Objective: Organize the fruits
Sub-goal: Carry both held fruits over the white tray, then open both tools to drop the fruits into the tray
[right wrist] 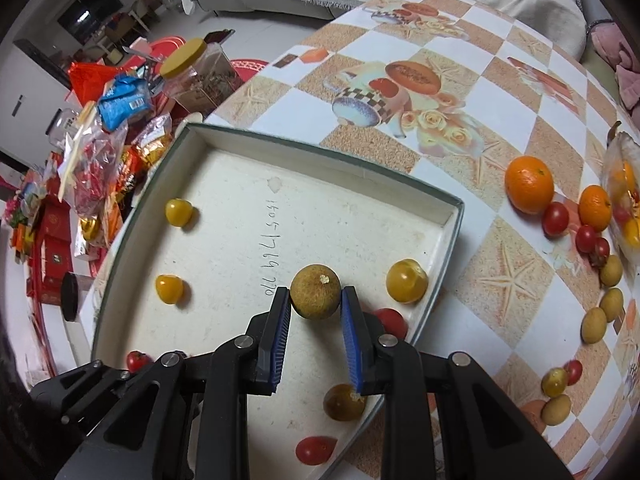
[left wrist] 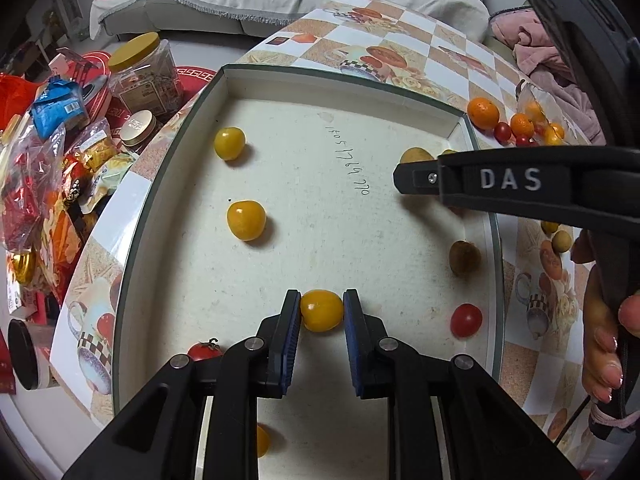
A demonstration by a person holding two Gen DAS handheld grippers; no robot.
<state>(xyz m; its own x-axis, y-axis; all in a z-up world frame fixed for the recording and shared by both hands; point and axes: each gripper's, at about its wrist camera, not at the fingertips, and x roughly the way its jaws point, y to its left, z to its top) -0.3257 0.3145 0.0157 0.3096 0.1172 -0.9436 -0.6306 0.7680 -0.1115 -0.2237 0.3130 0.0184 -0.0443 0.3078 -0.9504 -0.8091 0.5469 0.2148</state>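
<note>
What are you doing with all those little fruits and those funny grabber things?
A person is sorting fruit into a shallow white box on the table, with tongs in each hand. The left tongs are closed around a yellow cherry tomato low over the box floor. The right tongs grip a brown longan above the box. Several fruits already lie inside. Oranges, red tomatoes and more longans wait on the checkered tablecloth.

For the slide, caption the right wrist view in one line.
Right gripper holds a brown fruit over the tray, yellow tomatoes inside, oranges on the table.
</note>
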